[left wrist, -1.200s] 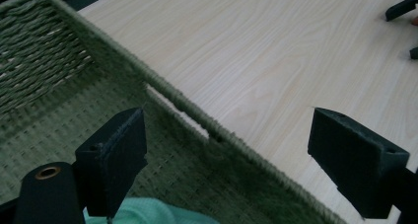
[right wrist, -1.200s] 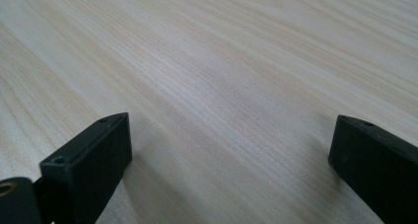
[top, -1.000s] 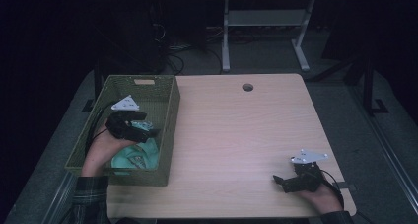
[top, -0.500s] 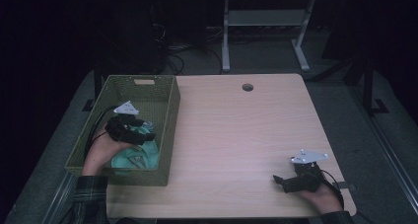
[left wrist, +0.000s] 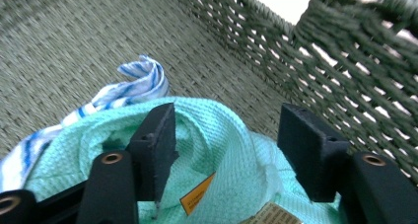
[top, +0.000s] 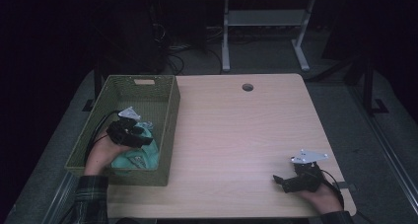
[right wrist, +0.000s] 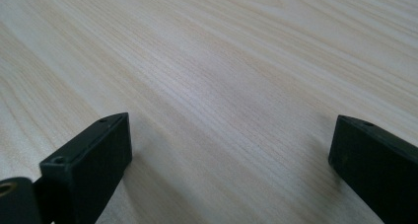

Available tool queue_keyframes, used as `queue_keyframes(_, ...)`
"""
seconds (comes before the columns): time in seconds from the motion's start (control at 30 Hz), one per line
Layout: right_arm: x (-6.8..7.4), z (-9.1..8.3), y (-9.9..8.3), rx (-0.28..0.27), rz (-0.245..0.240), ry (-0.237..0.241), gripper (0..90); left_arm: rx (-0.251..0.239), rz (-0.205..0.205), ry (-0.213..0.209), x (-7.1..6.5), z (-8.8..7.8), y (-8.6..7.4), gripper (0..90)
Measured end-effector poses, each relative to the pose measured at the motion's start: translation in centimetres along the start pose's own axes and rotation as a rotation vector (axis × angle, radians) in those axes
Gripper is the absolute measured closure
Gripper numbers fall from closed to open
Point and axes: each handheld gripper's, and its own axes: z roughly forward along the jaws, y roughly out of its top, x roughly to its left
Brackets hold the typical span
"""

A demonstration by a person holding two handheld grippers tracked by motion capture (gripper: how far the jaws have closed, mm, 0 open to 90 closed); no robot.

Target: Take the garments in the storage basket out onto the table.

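Note:
A mint green cloth [top: 136, 158] [left wrist: 217, 150] with an orange tag lies bunched in the near end of a green woven basket [top: 143, 82] [left wrist: 246, 51]. A blue-and-white striped cloth [left wrist: 138, 81] pokes out behind it. My left gripper [top: 142, 138] [left wrist: 226, 130] points down into the basket. Its jaws have just been closing and straddle a raised fold of the mint cloth, with a gap still beside the right jaw. My right gripper [top: 279, 180] [right wrist: 231, 140] rests open on the wooden table [top: 236, 130] [right wrist: 222, 61] at the near right, nothing between its jaws.
The basket stands along the table's left edge, and its woven wall rises close on the right of my left gripper. A round cable hole [top: 247, 87] sits near the table's far edge. Beyond the table stands a metal frame [top: 263, 21] on a dark floor.
My left gripper has sunk lower into the basket onto the mint cloth, and its jaws stand narrower. The right gripper has kept still.

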Motion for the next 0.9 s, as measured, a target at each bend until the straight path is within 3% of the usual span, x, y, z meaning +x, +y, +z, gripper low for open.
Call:
queue_keyframes(0.13,0.0,0.0,0.0,0.000,0.000,0.000,2.2,0.034,-0.017,-0.027,-0.1,0.6,-0.2,44.9)
queue_keyframes(0.3,0.0,0.0,0.0,0.000,0.001,0.000,2.2,0.091,-0.008,-0.022,-0.1,1.3,-0.3,48.9)
queue_keyframes(0.43,0.0,0.0,0.0,0.001,0.001,-0.001,2.3,0.111,-0.025,-0.018,0.0,1.5,-0.4,53.2)
queue_keyframes(0.73,0.0,0.0,0.0,0.001,0.002,-0.001,2.2,0.118,-0.067,-0.040,0.3,1.3,-0.4,78.1)
queue_keyframes(0.9,0.0,0.0,0.0,0.000,0.000,0.000,2.2,0.093,-0.074,-0.053,0.4,0.8,-0.3,82.8)
